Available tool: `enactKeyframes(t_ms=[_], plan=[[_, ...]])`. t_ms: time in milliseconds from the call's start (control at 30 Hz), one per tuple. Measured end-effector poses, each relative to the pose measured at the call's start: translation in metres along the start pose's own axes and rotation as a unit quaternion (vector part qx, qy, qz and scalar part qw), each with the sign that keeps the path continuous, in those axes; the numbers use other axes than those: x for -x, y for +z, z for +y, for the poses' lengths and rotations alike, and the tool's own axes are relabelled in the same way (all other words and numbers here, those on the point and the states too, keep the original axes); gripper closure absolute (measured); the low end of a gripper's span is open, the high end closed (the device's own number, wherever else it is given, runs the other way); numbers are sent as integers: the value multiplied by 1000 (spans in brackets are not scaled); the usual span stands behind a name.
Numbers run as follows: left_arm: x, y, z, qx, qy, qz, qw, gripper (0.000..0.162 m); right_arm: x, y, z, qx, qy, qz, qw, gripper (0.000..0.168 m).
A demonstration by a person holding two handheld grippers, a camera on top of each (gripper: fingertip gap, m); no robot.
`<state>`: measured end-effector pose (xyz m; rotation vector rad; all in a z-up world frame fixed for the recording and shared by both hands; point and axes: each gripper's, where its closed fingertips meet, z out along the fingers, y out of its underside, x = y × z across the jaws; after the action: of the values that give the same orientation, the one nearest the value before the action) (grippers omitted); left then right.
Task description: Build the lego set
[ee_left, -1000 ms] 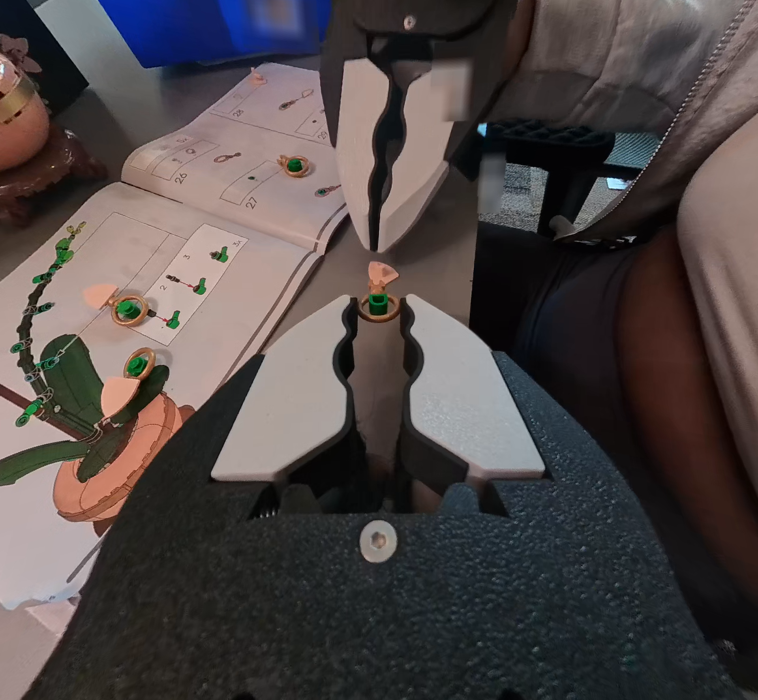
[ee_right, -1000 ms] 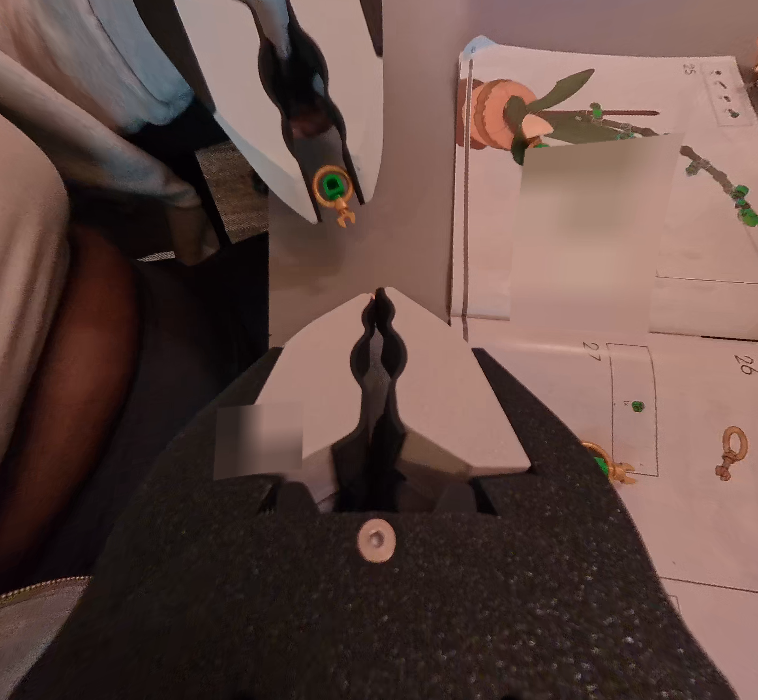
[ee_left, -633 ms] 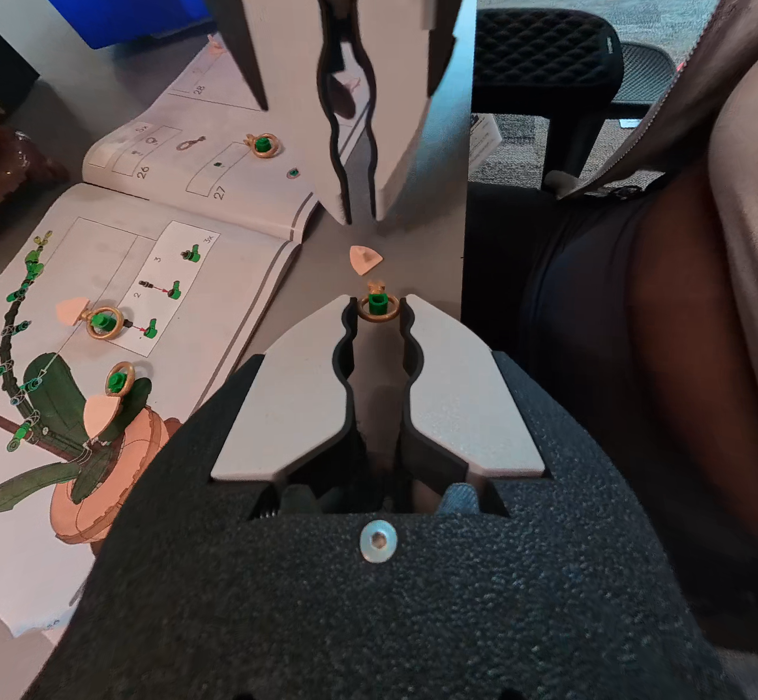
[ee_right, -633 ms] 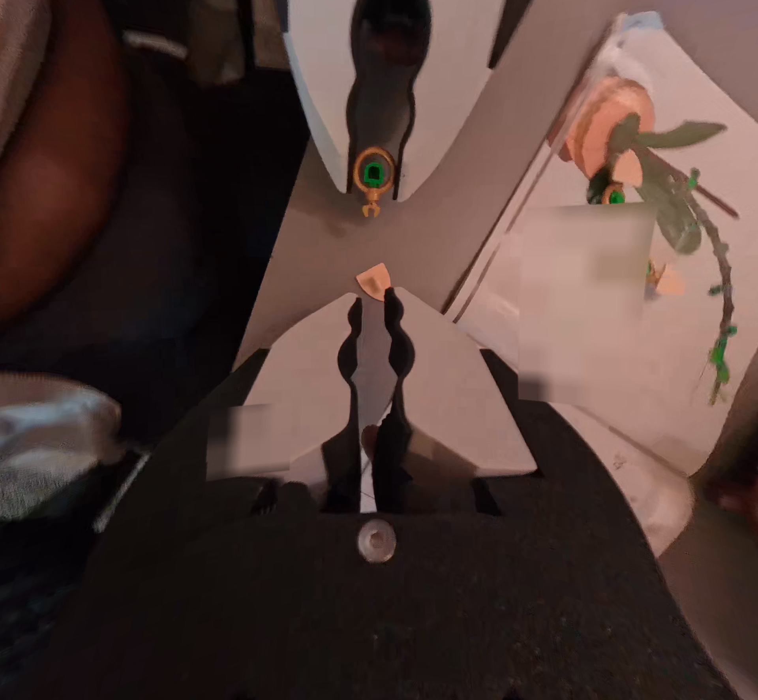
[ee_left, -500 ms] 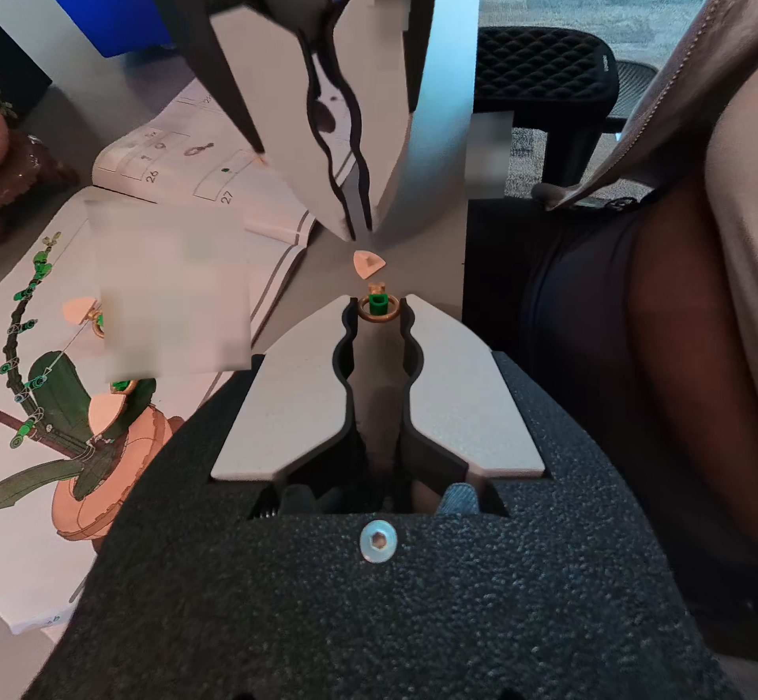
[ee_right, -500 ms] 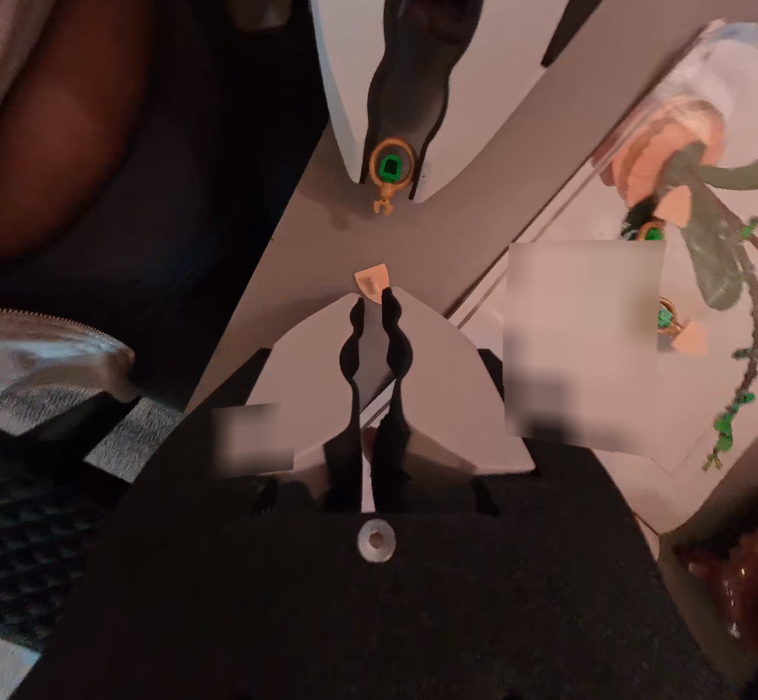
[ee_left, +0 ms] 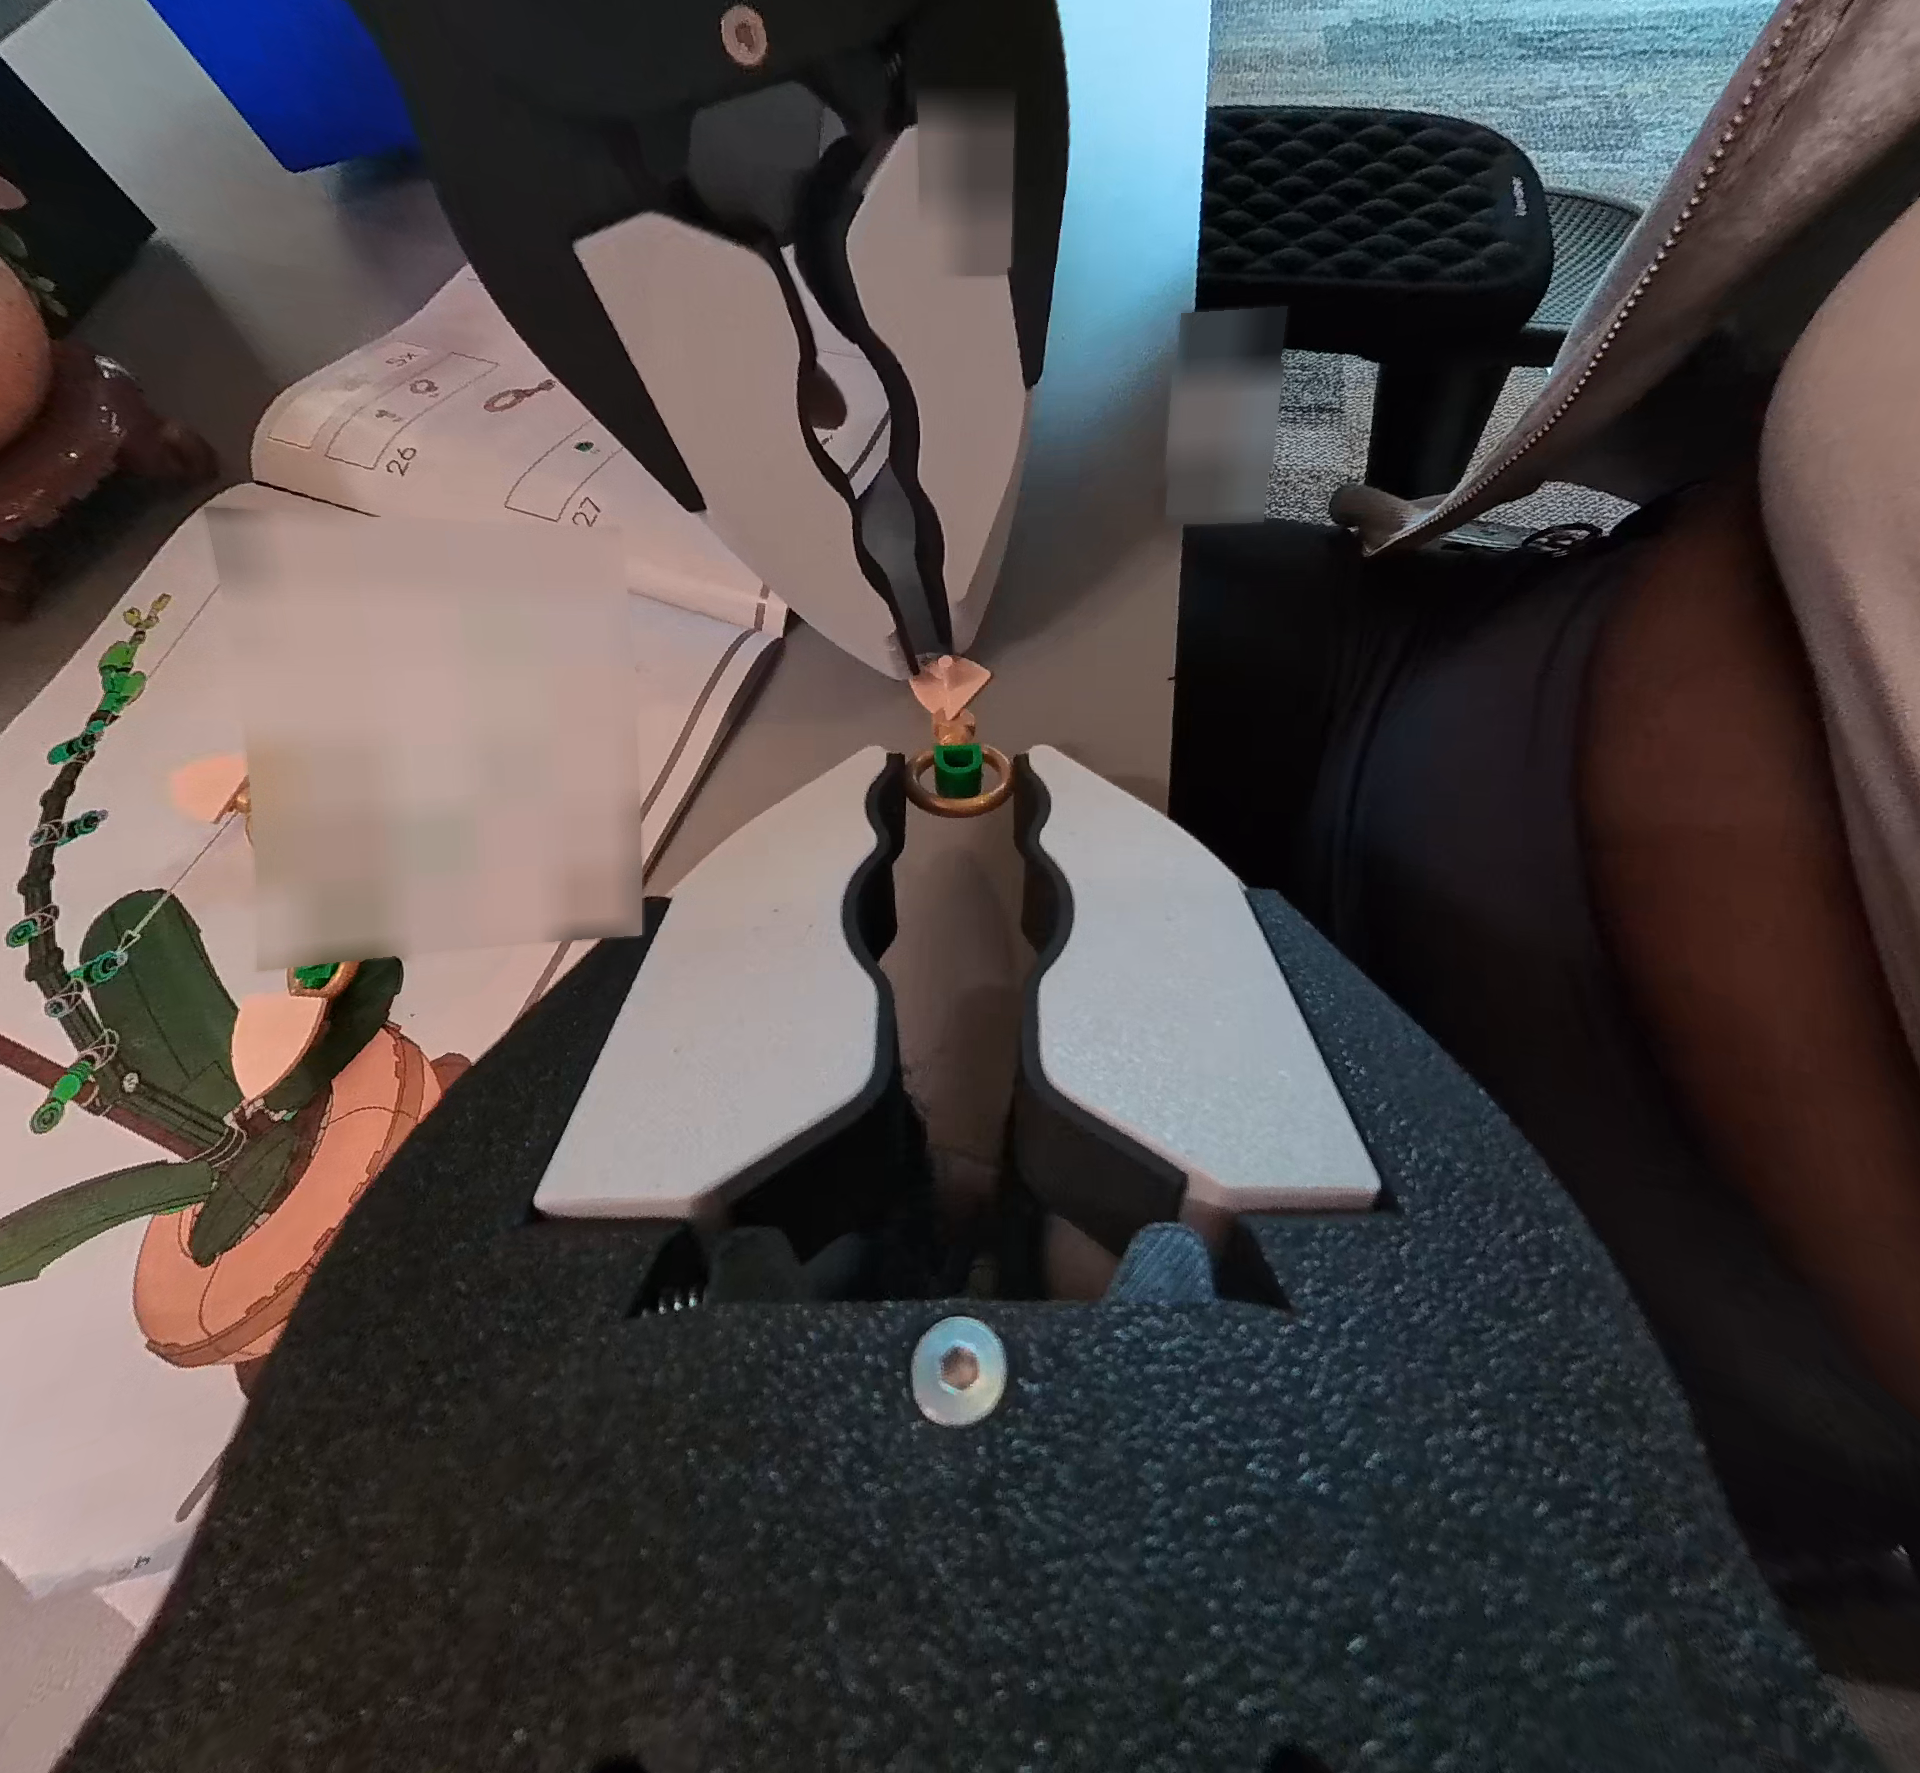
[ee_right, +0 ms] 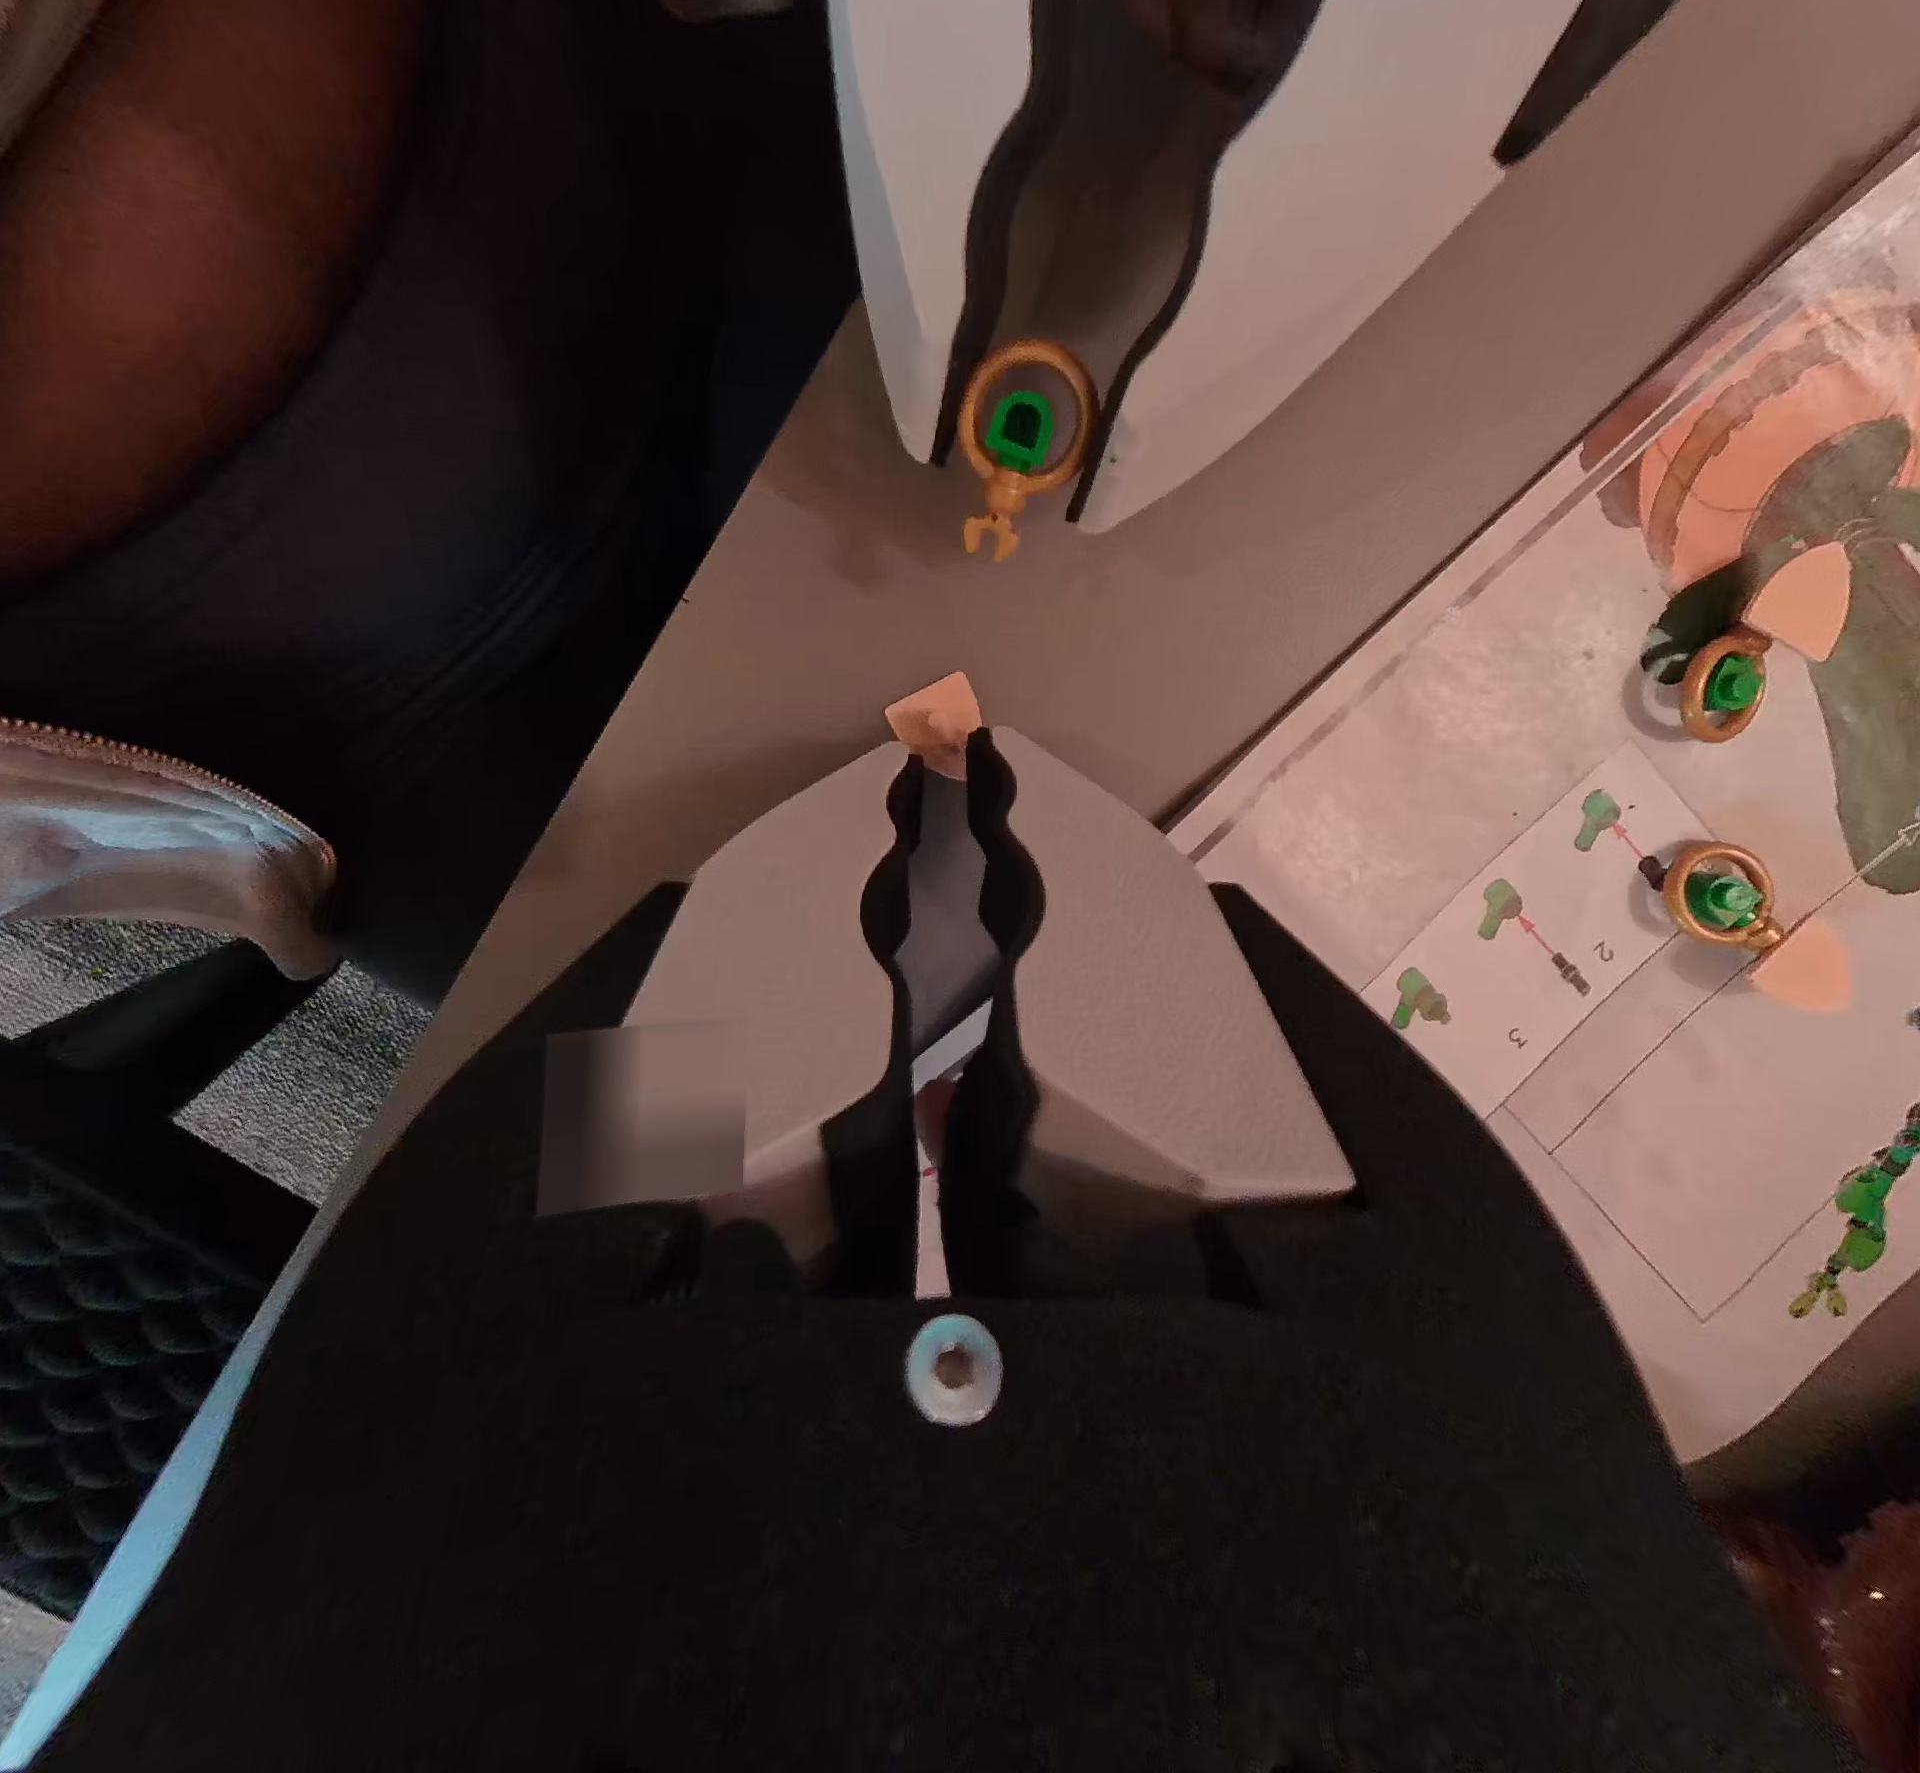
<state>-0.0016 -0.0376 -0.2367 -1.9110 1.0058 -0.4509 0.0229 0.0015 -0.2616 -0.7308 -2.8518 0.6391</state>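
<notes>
Lego ring [ee_left: 957, 781], gold with a green stud in its eye, is clamped between the fingertips of the left gripper [ee_left: 957, 773], its small clip pointing away from the fingers. One pale pink petal piece [ee_right: 933, 711] is pinched at the very tips of the right gripper [ee_right: 943, 755], whose fingers are closed on it with only a thin slit between them.

Change noted: half a second ago the petal lay loose on the table [ee_left: 1117, 435] just beyond the ring and the right fingers were parted; now it is gripped and lifted, almost touching the ring's clip in the left wrist view. Judged: the dropped petal has been recovered and clipping can be retried.

Count, outward from the ring: one ring and one petal in the grippers; two finished ring-and-petal assemblies [ee_right: 1723, 896] lying on the one open instruction booklet [ee_right: 1621, 1079].
</notes>
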Motion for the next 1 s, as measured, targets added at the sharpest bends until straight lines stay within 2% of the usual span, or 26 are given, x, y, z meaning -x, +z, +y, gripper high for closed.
enactKeyframes(t_ms=[233, 400, 500, 567, 733, 833, 1000], plan=[[-1, 1, 0, 2, 2, 0, 1000, 143, -1, 0, -2, 21, -45, -19, 999, 162], [0, -1, 0, -2, 2, -1, 1000, 143, 0, 3, -1, 22, -33, -36, 999, 166], [6, 0, -1, -5, -6, -19, 1000, 143, -2, 2, -2, 0, 19, -9, 1000, 166], [10, -1, -1, -4, -18, -33, 999, 143, -7, -5, -6, -41, 78, 29, 996, 166], [16, -1, -10, -31, -29, -71, 997, 143, -18, -29, -28, -193, 248, 117, 942, 166], [18, -3, -19, -62, -23, -92, 994, 143, -18, -32, -20, -194, 261, 176, 929, 166], [18, -8, -32, -115, -8, -99, 988, 143, -13, -35, -20, -217, 262, 181, 923, 166]])
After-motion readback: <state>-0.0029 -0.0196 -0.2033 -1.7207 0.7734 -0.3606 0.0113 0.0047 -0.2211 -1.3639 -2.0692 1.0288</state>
